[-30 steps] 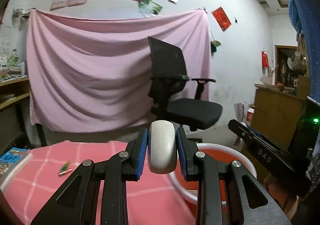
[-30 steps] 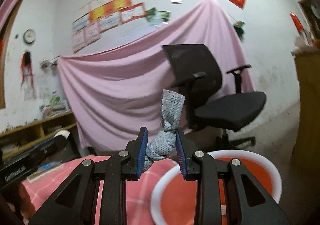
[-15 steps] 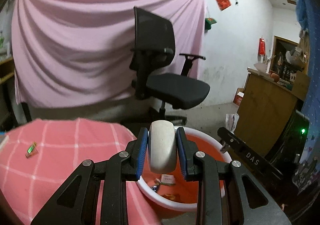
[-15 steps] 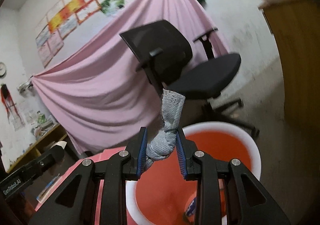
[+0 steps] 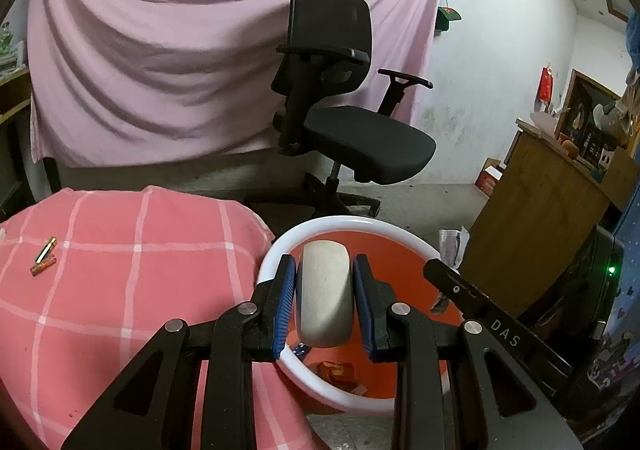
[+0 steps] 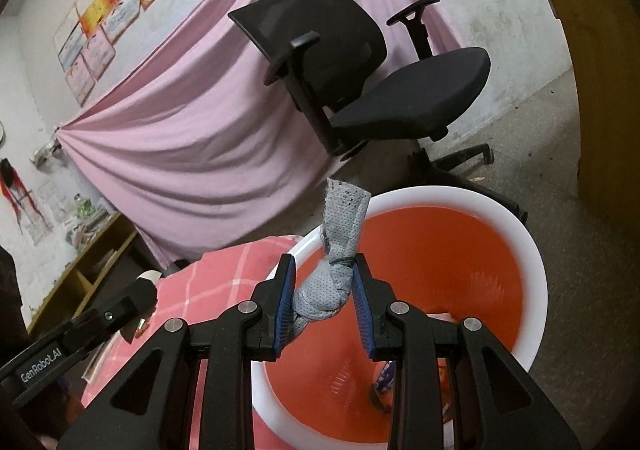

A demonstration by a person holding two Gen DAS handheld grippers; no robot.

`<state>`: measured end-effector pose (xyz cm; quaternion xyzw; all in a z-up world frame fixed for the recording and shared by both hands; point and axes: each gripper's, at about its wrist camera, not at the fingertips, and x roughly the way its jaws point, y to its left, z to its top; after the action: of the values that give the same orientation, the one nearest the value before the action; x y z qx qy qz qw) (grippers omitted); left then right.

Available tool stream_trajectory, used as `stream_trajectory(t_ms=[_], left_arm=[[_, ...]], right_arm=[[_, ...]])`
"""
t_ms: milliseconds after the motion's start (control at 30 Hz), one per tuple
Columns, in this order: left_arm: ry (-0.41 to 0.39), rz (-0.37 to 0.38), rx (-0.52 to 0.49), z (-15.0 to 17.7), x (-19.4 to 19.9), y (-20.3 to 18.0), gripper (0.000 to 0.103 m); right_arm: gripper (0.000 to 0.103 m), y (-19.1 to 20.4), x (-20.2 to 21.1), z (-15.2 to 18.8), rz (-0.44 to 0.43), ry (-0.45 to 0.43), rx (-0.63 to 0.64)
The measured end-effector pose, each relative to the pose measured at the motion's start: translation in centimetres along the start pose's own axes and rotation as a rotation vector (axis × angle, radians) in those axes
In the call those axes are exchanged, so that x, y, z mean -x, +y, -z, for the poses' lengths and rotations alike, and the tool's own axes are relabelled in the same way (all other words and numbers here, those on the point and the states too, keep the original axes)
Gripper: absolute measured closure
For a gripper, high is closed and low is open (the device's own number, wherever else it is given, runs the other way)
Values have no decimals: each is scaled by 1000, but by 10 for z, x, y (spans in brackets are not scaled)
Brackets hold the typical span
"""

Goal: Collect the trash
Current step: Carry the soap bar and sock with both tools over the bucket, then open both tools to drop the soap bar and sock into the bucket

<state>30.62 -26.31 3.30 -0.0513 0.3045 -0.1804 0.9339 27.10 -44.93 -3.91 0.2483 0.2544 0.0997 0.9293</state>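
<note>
— What's in that bin (image 5: 344, 224) by the desk (image 5: 120, 290)?

— It's orange inside with a white rim, standing on the floor right against the edge of the pink checked cloth. At the bottom I can see a red-and-yellow wrapper (image 5: 336, 369), a bluish packet (image 6: 386, 377) and a few more scraps, too small to name.

— And the two tools over it?

— The left hand-held gripper (image 5: 325, 302) is clenched on a pale, rounded, pebble-like lump (image 5: 326, 290), its blue pads pressing both sides. It hangs above the near part of the rim. The right hand-held gripper (image 6: 324, 298) is grasping a twisted grey mesh rag (image 6: 336, 262), knotted in the middle, one end sticking up past the fingertips. That one is over the bin's open mouth.

— Anything still on the desk?

— Two small batteries (image 5: 45, 256), gold and reddish, lying touching each other on the cloth, well apart from the bin.

— And behind?

— A black office chair (image 5: 340, 110) in front of a pink sheet (image 5: 160, 50).
</note>
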Motion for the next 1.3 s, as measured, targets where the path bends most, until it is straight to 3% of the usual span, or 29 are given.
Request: stream_trajectory(t_ms=[700, 900, 967, 1300], left_arm=[[63, 8, 6, 10, -23, -5, 78], [72, 20, 11, 9, -24, -3, 78], [75, 20, 7, 10, -24, -2, 78], [54, 5, 13, 7, -18, 6, 78]], right_arm=[[74, -20, -21, 5, -13, 135, -56], [65, -26, -25, 6, -5, 156, -65], [61, -26, -26, 7, -2, 158, -64], [59, -19, -22, 4, 9, 111, -26]])
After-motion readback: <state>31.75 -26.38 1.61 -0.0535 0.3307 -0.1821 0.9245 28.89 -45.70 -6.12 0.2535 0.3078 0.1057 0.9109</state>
